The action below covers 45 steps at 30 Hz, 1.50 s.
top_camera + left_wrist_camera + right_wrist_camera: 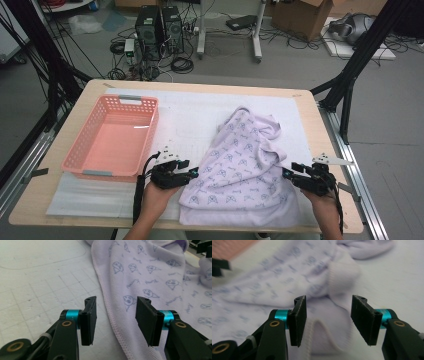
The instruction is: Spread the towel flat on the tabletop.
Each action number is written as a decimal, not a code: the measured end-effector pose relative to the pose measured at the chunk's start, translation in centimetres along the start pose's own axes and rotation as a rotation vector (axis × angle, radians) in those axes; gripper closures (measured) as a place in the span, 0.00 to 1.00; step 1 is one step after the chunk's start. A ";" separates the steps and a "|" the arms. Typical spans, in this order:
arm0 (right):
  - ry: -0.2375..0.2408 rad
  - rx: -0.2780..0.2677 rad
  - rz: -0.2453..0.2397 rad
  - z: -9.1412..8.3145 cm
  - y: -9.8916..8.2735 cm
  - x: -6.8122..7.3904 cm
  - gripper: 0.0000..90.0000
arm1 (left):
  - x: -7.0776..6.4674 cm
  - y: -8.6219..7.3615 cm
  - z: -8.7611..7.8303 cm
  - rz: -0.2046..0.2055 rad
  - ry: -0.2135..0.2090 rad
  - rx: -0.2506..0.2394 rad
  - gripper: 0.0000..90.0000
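On the white mat that covers the table (300, 97), the lilac printed cloth (240, 170) lies rumpled, its near part flat and its far part bunched into folds, just to the right of the pink basket (114, 137). Your left gripper (192, 172) sits at the cloth's left hem with its jaws about half open and nothing between the pads; in the left gripper view the stitched edge (110, 312) runs along the mat under the gap, not pinched. Your right gripper (288, 172) is at the cloth's right side, jaws likewise parted and empty, with a curled ribbed edge (318, 337) lying below and between them.

The main risk is a mismatched pick. If you close the right jaws where that edge curls over, you probably catch two layers or only the roll, and the cloth lifts twisted. On the left, the hem lies flat against the mat, so a shallow bite may slip off or drag the mat's surface. Pulling both sides before both grips are sure would likely skew the cloth toward the basket.
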State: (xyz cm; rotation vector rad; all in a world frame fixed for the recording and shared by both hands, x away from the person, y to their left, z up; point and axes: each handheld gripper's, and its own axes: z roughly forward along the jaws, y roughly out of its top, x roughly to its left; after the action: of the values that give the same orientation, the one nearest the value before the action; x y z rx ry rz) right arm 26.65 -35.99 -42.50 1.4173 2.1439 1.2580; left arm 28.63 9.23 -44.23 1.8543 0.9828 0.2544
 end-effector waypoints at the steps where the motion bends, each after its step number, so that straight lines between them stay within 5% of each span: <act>1: -0.030 0.025 -0.007 -0.2 -0.1 -0.2 0.54 | 0.1 0.0 0.1 -0.001 0.001 -0.002 0.57; 4: -0.133 0.054 -0.008 -1.1 -0.6 -0.8 0.62 | 0.2 0.0 0.3 -0.001 0.004 -0.001 0.57; 8: -0.179 -0.003 -0.016 -2.0 -0.2 -1.2 0.61 | 0.1 0.2 0.7 -0.001 -0.001 -0.011 0.57; 11: -0.166 -0.004 -0.038 -0.9 0.8 -0.7 0.43 | 0.1 0.5 1.0 0.003 -0.005 -0.012 0.58; 14: -0.108 0.111 -0.099 2.2 1.3 0.0 0.38 | 0.2 0.6 1.4 -0.008 -0.013 -0.023 0.58; 17: -0.089 0.156 -0.146 4.6 1.2 1.1 0.56 | 0.3 0.5 1.6 -0.011 -0.016 -0.019 0.59; 19: -0.155 0.134 -0.188 5.1 1.1 1.6 0.76 | 0.4 0.6 1.5 -0.011 -0.013 -0.020 0.60; 21: -0.179 0.123 -0.177 4.7 0.9 1.1 0.91 | 0.5 0.6 1.4 -0.020 -0.013 -0.030 0.61; 25: -0.342 0.118 -0.136 2.5 -0.1 -0.5 0.92 | 0.5 0.6 1.2 -0.012 -0.022 -0.027 0.64; 27: -0.370 0.096 -0.068 1.0 -1.0 -1.6 0.92 | 0.5 0.6 1.3 -0.012 -0.024 -0.022 0.65; 29: -0.373 0.069 -0.019 -0.4 -2.1 -2.4 0.91 | 0.4 0.7 1.7 -0.016 -0.021 -0.026 0.67; 32: -0.349 0.042 -0.008 -1.5 -2.8 -2.5 0.89 | 0.2 1.5 2.4 -0.023 -0.014 -0.014 0.67; 35: -0.285 -0.017 0.007 -2.3 -2.3 -2.1 0.75 | -0.3 2.8 3.3 -0.007 -0.011 -0.029 0.67; 37: -0.231 -0.054 0.009 -2.7 -2.1 -1.7 0.72 | -0.5 3.5 4.5 -0.011 0.000 0.011 0.61; 42: -0.198 -0.069 -0.005 -3.3 -2.2 -1.6 0.70 | -1.0 3.8 7.7 -0.037 0.010 0.104 0.46; 44: -0.193 -0.072 0.006 -3.5 -2.3 -1.8 0.70 | -1.8 3.6 8.6 -0.001 -0.015 0.122 0.46; 45: -0.192 -0.075 0.012 -3.5 -2.4 -1.9 0.70 | -2.4 3.6 8.7 0.043 0.007 0.124 0.44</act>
State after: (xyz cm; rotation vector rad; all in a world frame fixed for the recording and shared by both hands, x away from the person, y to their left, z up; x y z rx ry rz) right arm 23.87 -39.74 -42.75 1.4579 1.9454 1.1433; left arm 33.81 1.00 -45.00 1.9900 0.9832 0.2311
